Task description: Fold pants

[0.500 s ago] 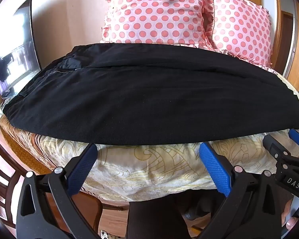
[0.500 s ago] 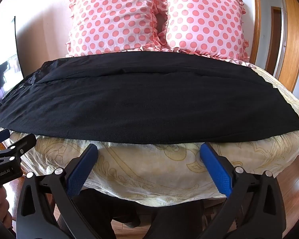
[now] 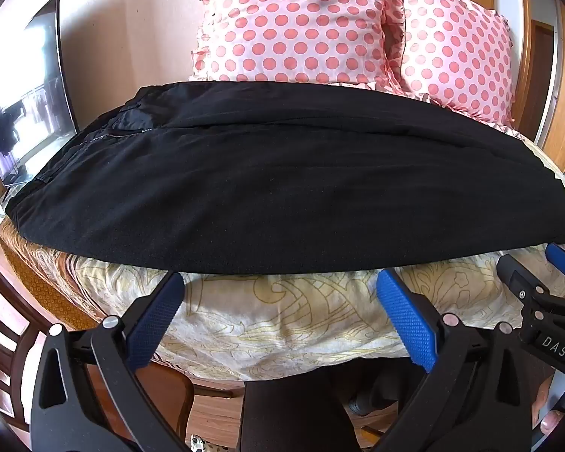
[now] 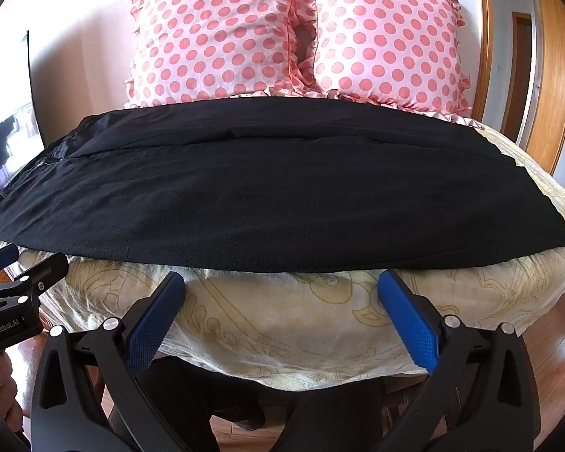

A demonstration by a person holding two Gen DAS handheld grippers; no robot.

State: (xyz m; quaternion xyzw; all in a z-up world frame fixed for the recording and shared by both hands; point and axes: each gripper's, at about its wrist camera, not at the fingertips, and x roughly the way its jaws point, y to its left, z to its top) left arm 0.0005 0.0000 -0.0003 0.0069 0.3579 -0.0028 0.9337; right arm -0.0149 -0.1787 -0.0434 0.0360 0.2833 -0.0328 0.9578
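Nothing has moved; pants (image 3: 282,188) lie crosswise, waistband left

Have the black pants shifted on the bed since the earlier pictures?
No. The black pants keep the same place against the pink dotted pillows and the bed cover.

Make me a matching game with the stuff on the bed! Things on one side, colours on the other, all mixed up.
Things:
1. pants
2. pillows
3. bedcover
4. left gripper finger pads

Colours:
A. blue
B. pale yellow with swirly patterns
C. black
D. pink with darker dots

Pairs: 1-C, 2-D, 3-B, 4-A
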